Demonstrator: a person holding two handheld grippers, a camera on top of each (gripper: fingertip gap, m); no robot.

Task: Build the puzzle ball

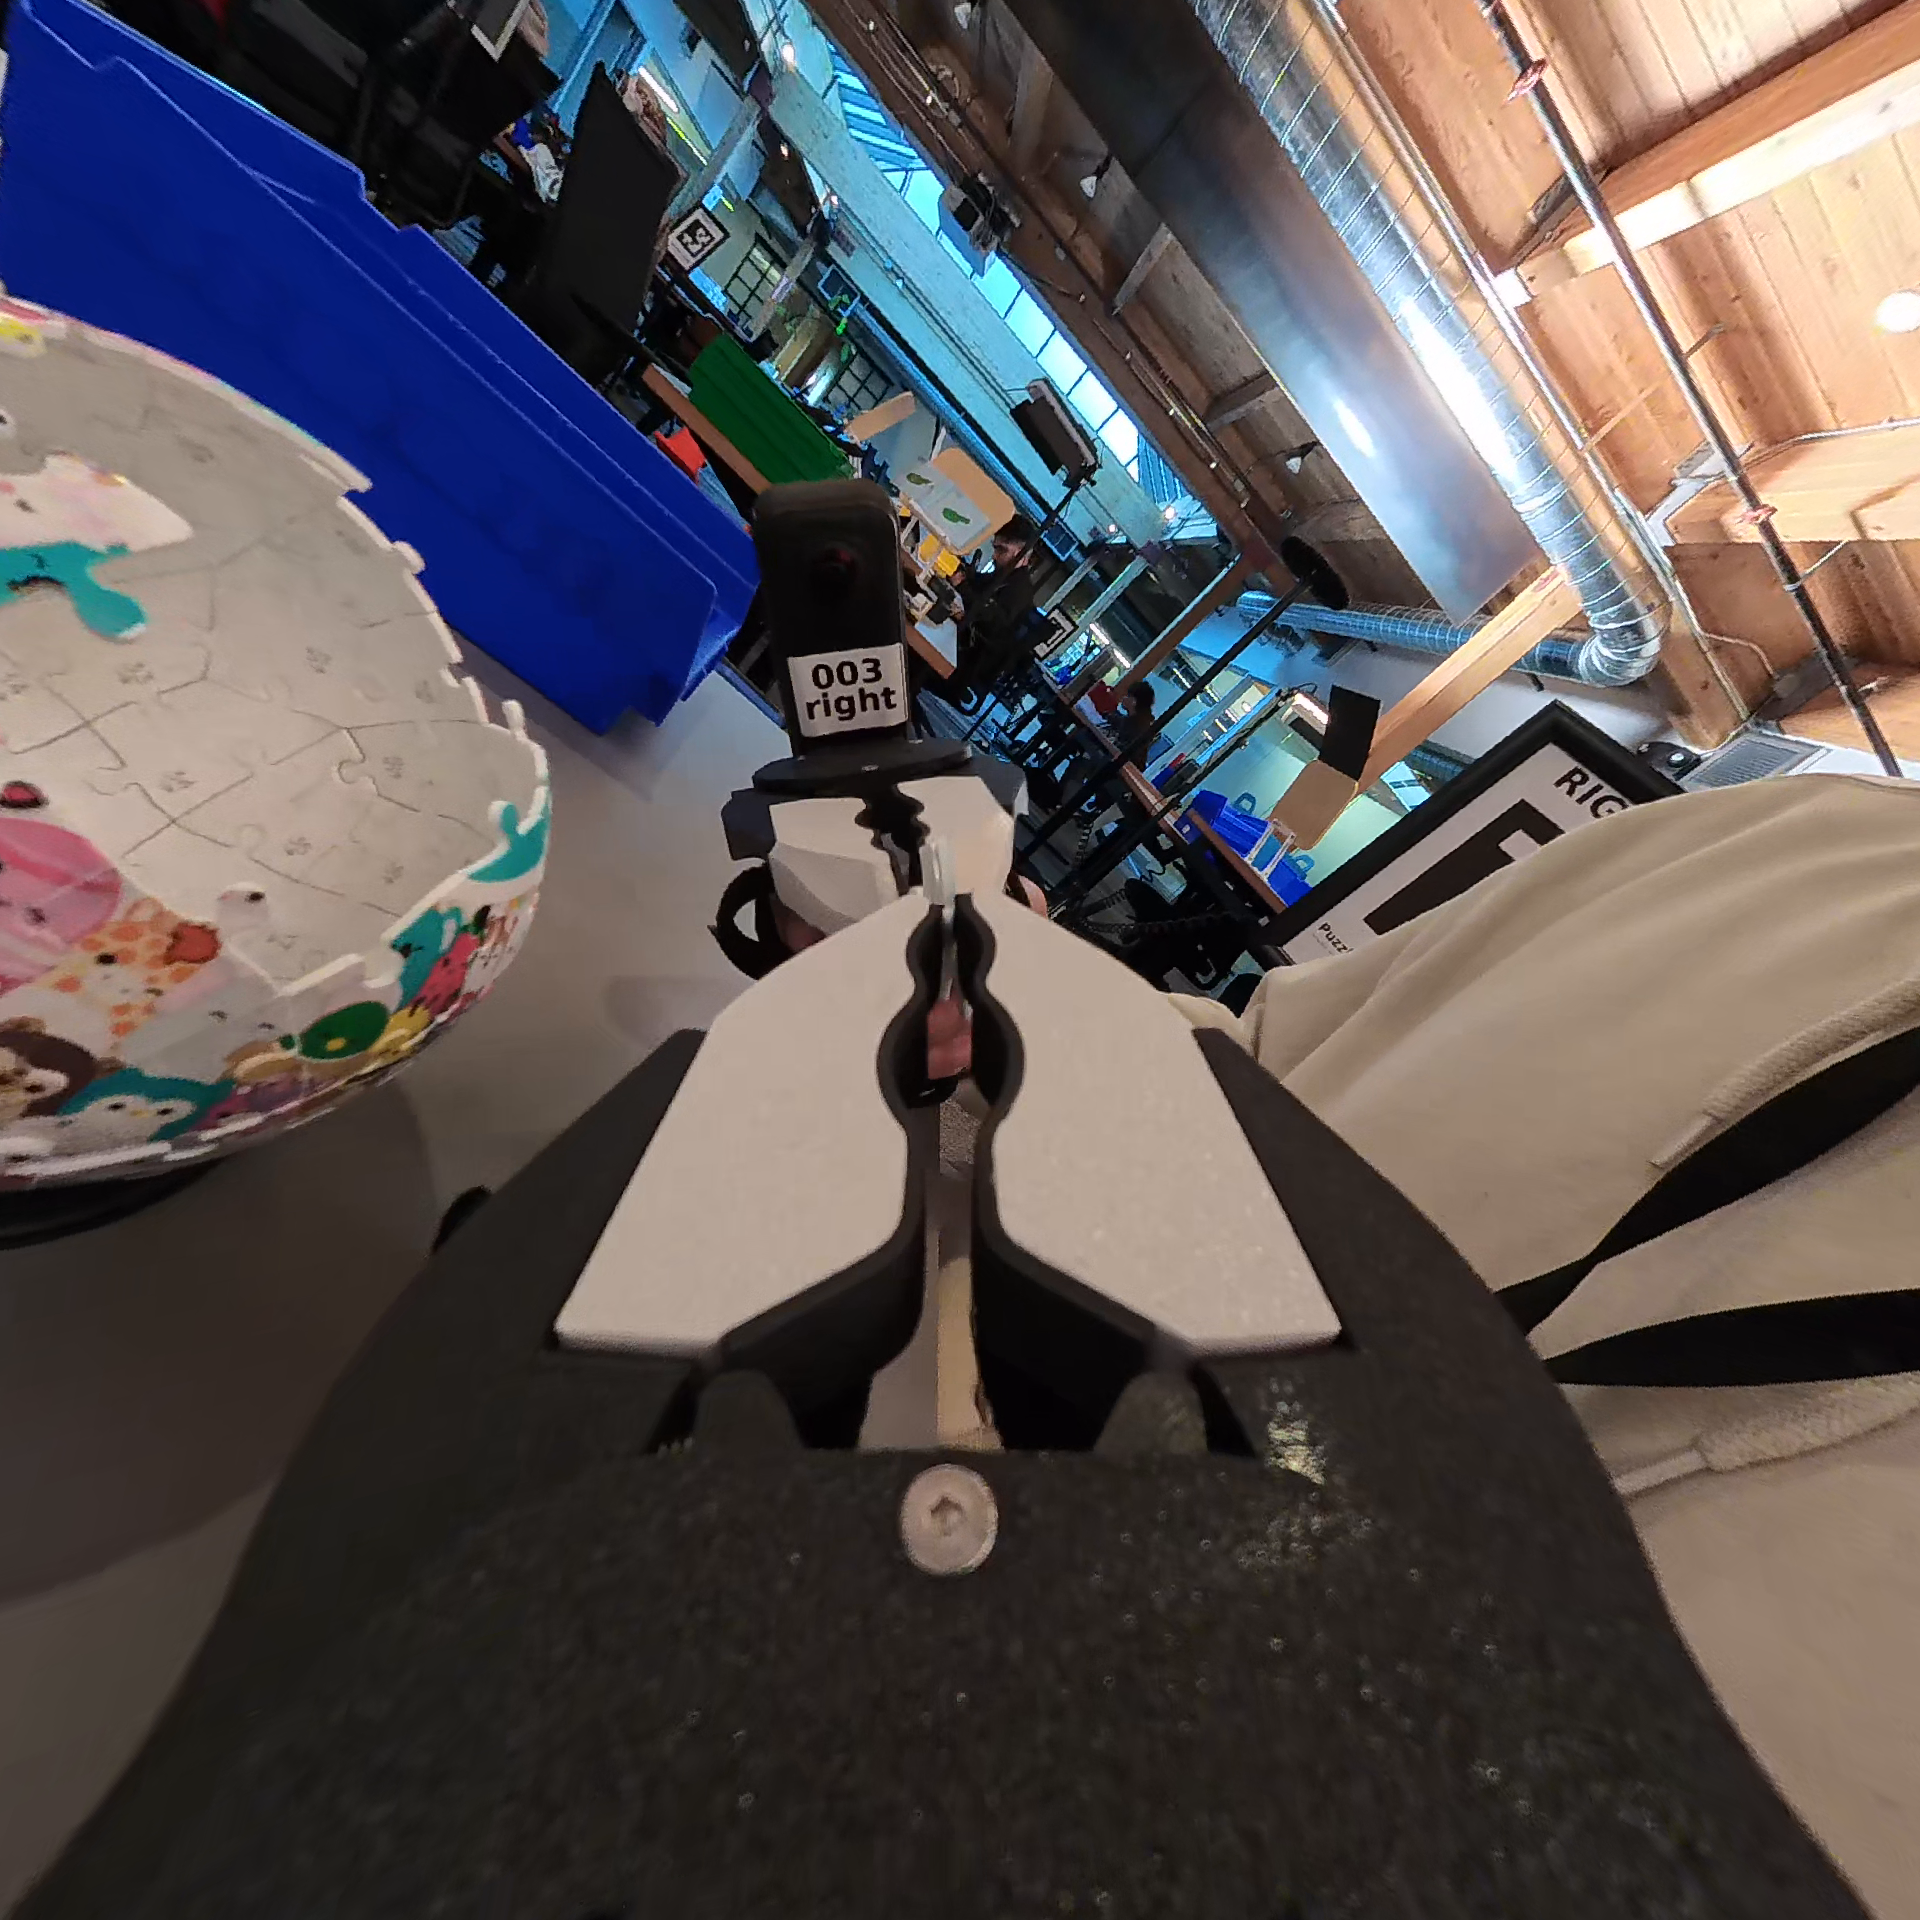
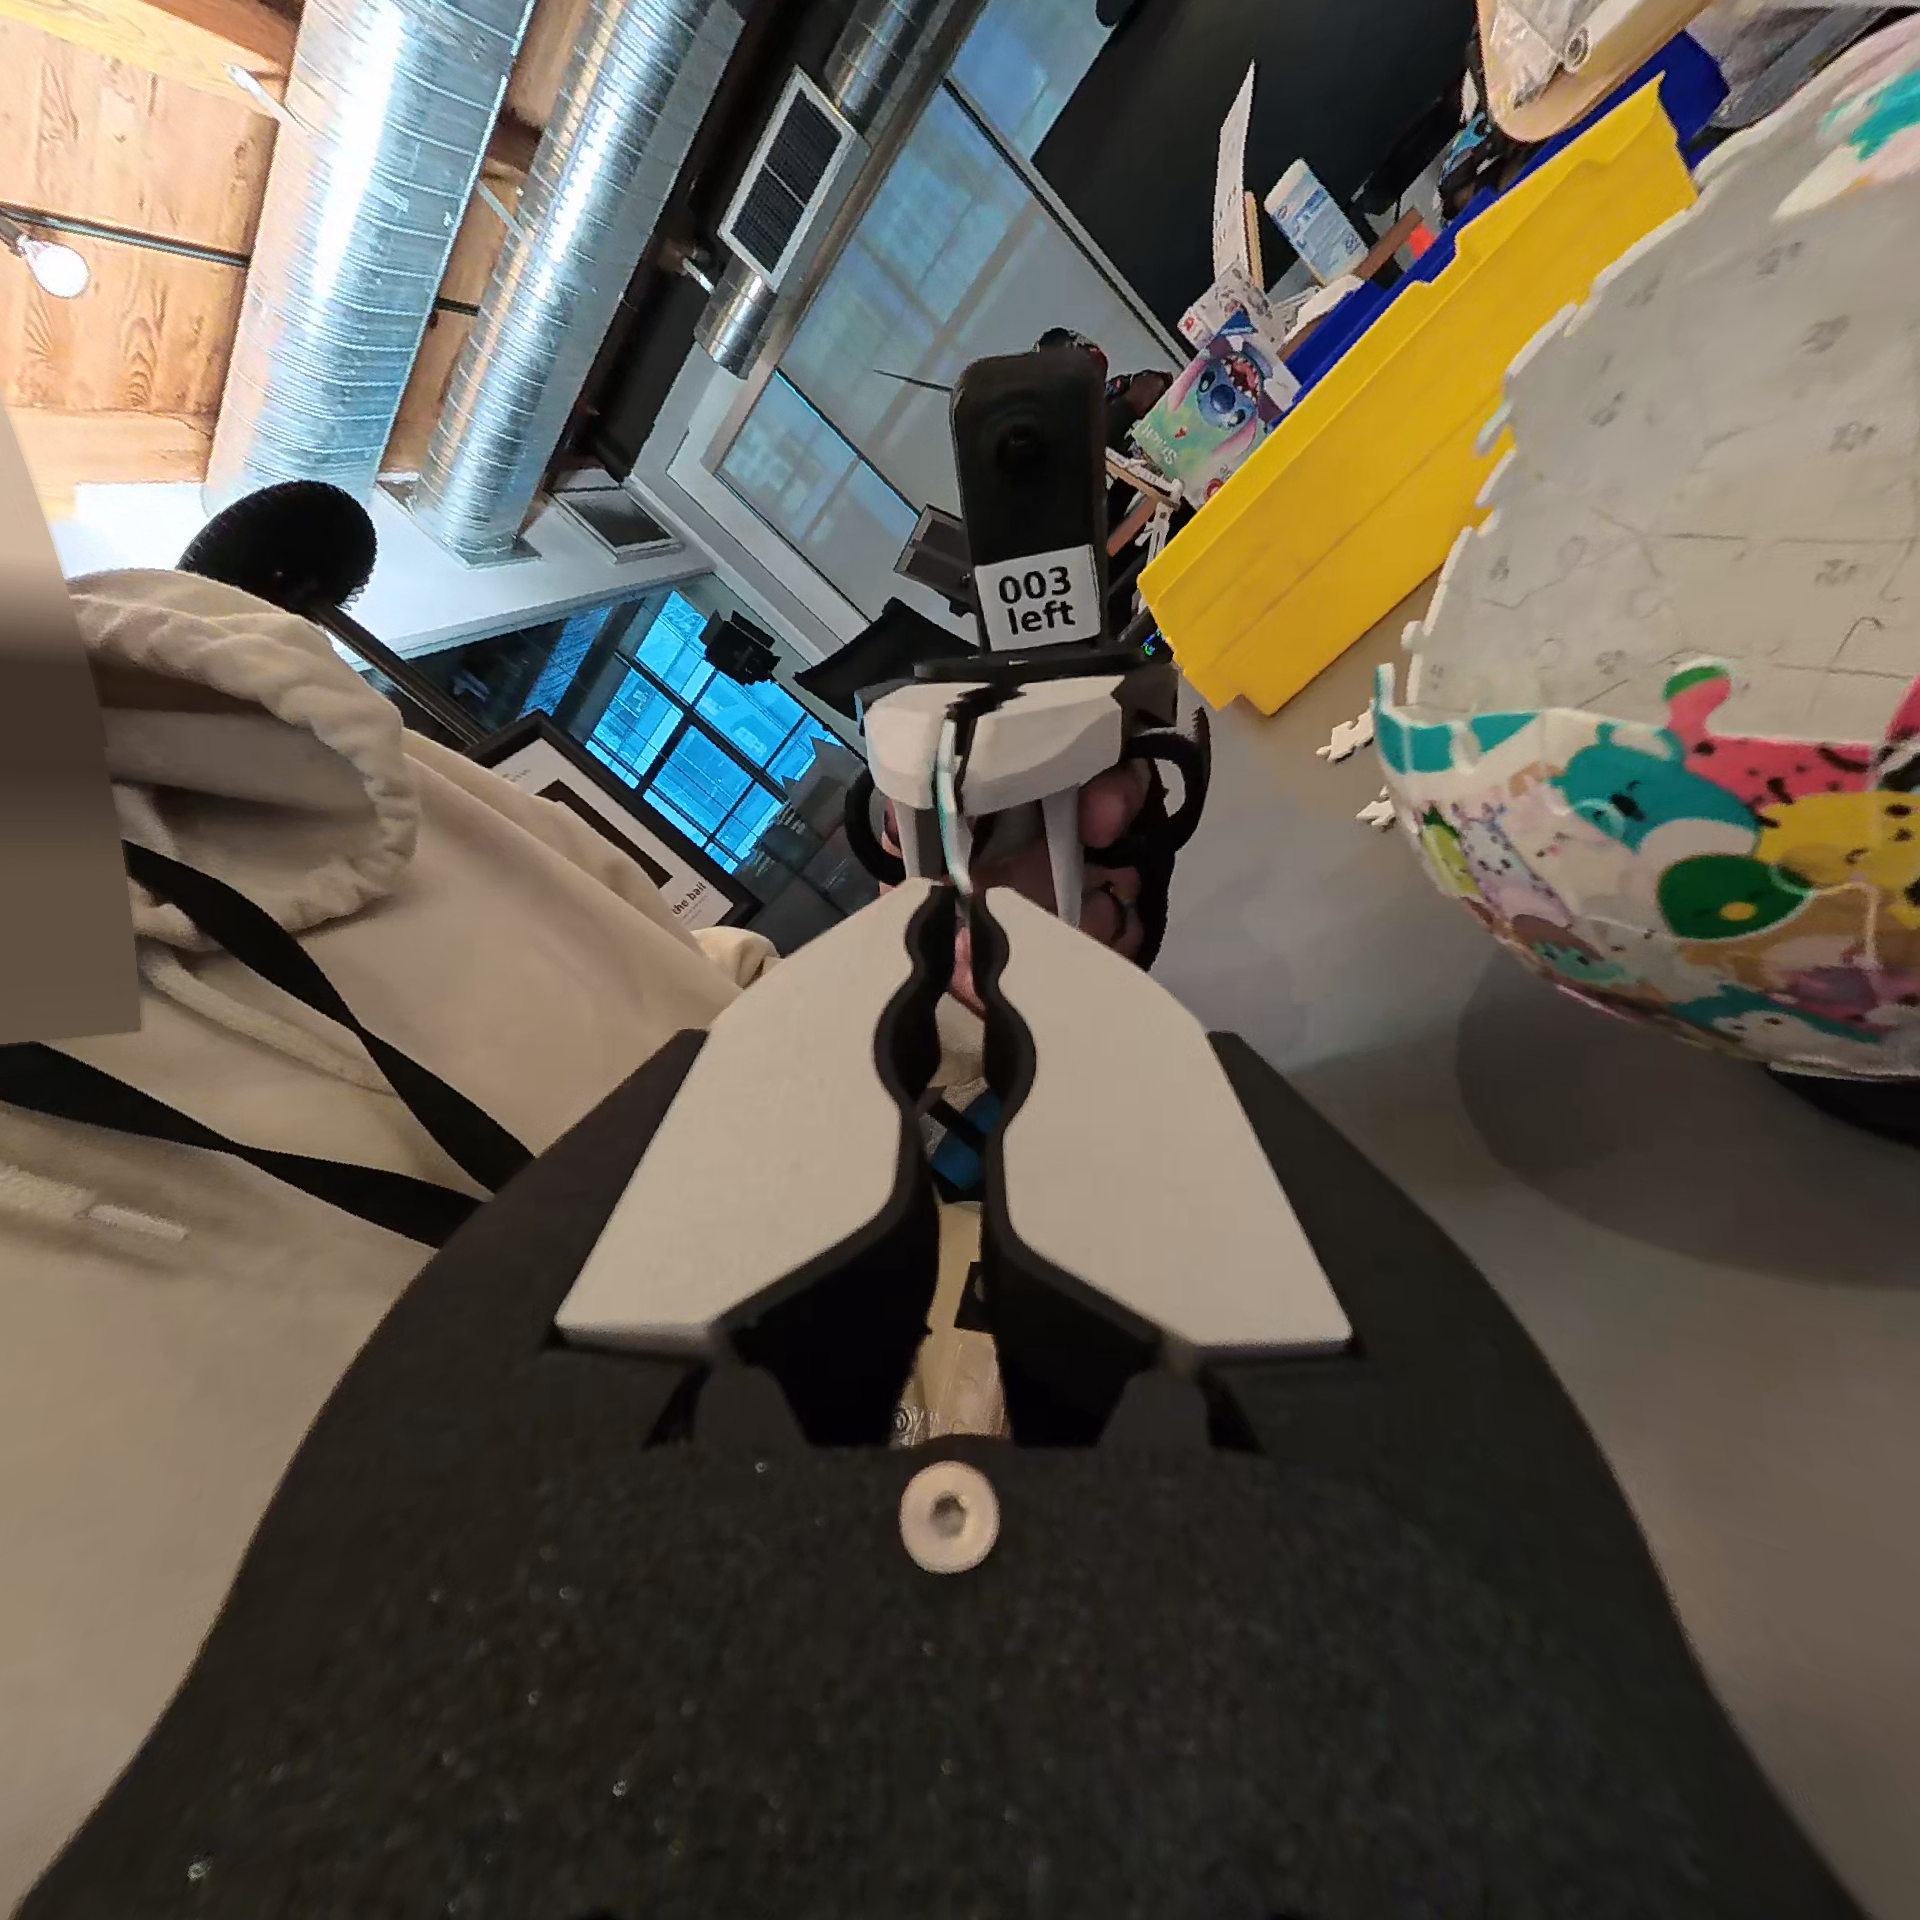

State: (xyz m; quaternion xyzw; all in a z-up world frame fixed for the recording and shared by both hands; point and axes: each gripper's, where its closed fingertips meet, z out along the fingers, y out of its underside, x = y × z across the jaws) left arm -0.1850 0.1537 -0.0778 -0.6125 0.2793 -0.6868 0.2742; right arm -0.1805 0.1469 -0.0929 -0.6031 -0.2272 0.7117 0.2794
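Left gripper (image 1: 951, 914) and right gripper (image 2: 961, 904) meet tip to tip, both clamped on one thin puzzle piece (image 1: 943, 883)
Handover risk: releasing together drops it; the half-built puzzle ball (image 1: 239, 748) waits beside

Two wide-angle views, each looking forward along its own jaws from just behind them, both rolled steeply so the room tilts. The left wrist view faces the right gripper (image 1: 940, 914) head-on at 12 o'clock, very near. The right wrist view faces the left gripper (image 2: 961, 894) the same way. Both share the puzzle ball (image 1: 208, 769) (image 2: 1683, 665) on the grey tabletop (image 1: 623, 935) (image 2: 1558, 1299), at 9 o'clock in the left view, 3 o'clock in the right.
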